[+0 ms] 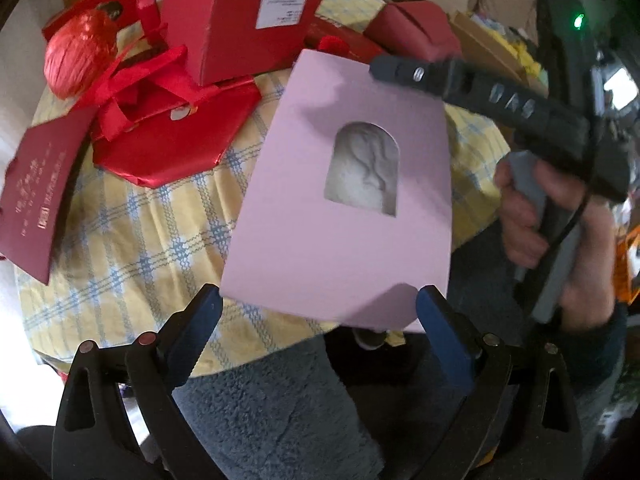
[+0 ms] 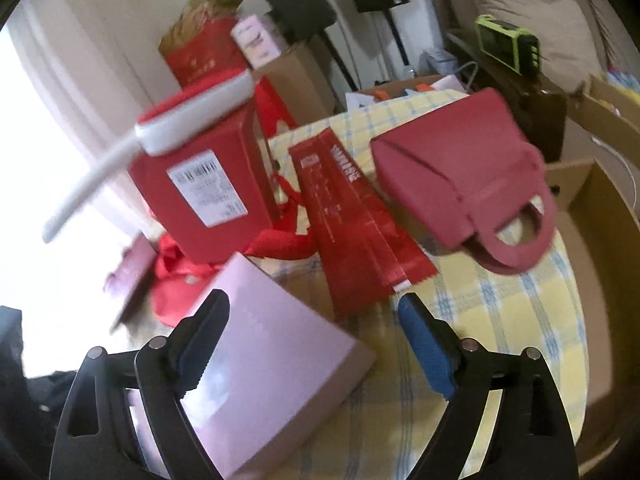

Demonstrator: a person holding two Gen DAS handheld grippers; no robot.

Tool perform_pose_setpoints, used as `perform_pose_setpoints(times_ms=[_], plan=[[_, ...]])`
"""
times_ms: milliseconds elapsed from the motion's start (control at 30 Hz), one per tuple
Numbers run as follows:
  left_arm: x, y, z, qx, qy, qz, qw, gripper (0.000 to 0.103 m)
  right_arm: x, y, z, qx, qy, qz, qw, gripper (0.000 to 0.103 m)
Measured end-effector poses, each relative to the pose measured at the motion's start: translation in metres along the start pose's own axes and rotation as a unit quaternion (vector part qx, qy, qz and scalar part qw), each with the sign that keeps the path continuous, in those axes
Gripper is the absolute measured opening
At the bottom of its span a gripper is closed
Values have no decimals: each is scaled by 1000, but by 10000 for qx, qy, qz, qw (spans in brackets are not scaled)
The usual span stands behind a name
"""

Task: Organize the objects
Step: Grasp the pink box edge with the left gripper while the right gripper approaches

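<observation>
Pink box [image 1: 340,216]: flat matte card, arched window showing a pale moulded item, tilted over the checked tablecloth [image 1: 160,240]. Left gripper [image 1: 320,308] spread wide at its lower edge, apparently unclamped; right gripper [image 2: 312,312] likewise open beside it. Risk: slipping off, since neither of the 2 visibly grips.

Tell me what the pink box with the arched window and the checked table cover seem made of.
Pink box with arched window: likely matte paperboard, with flat faces, crisp folds and a cleanly cut opening. Yellow-and-blue checked table cover: probably woven fabric; it wrinkles softly and drapes over the edge.
</observation>
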State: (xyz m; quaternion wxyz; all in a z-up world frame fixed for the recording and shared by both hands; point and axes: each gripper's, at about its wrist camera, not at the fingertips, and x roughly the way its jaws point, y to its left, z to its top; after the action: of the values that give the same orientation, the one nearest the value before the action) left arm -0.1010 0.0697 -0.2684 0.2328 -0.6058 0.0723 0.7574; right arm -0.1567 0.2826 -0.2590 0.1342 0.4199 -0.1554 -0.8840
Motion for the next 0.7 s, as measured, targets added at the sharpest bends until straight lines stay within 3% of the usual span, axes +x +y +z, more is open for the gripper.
perform_pose_setpoints(times_ms=[133,433,600,700], plan=[[4,7,5,-108,-74,-96,9999,102,16,-5,-4,290,92,432,9986,87],[4,39,14,-751,-491,-14,9960,100,10,10,-21,208,533,542,9969,75],[6,55,15,-1337,-690,-282,9882,99,-5,21,-30,66,695,311,9971,70],[-6,54,14,-1330,-676,-416,9879,93,-13,24,-31,-57,644,18,9979,70]])
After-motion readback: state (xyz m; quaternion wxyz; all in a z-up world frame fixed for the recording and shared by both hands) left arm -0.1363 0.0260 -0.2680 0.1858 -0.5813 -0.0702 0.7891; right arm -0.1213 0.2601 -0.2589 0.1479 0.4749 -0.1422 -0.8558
